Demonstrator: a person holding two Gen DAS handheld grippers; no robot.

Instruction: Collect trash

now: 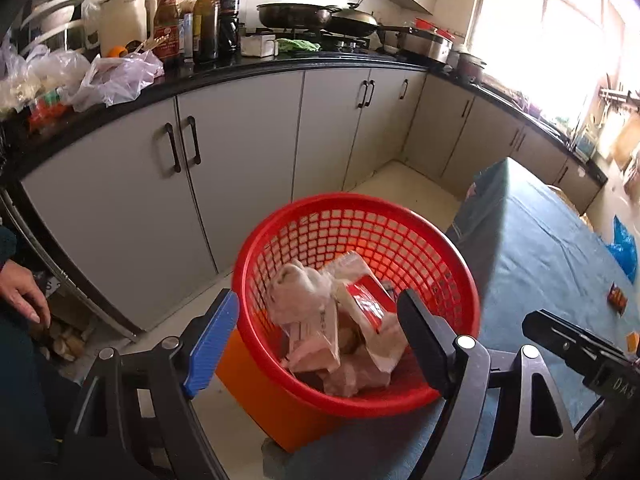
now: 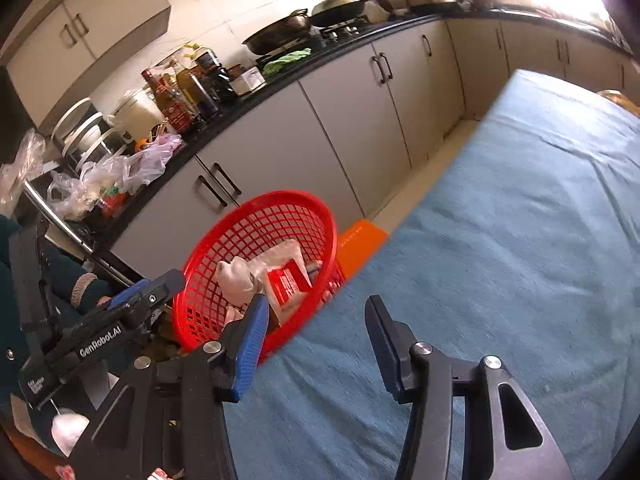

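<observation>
Blue table [image 1: 532,240] bears small scraps [image 1: 617,299] only the left view shows.

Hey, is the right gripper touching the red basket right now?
Cannot tell. In the right wrist view the right gripper is open and empty, and its blue finger overlaps the red basket rim, showing no plain contact or gap.

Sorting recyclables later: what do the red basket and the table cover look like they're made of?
Red basket: seemingly molded plastic, glossy, with an open lattice wall. Table cover: probably soft blue fabric, matte and creased, slightly fuzzy.
</observation>
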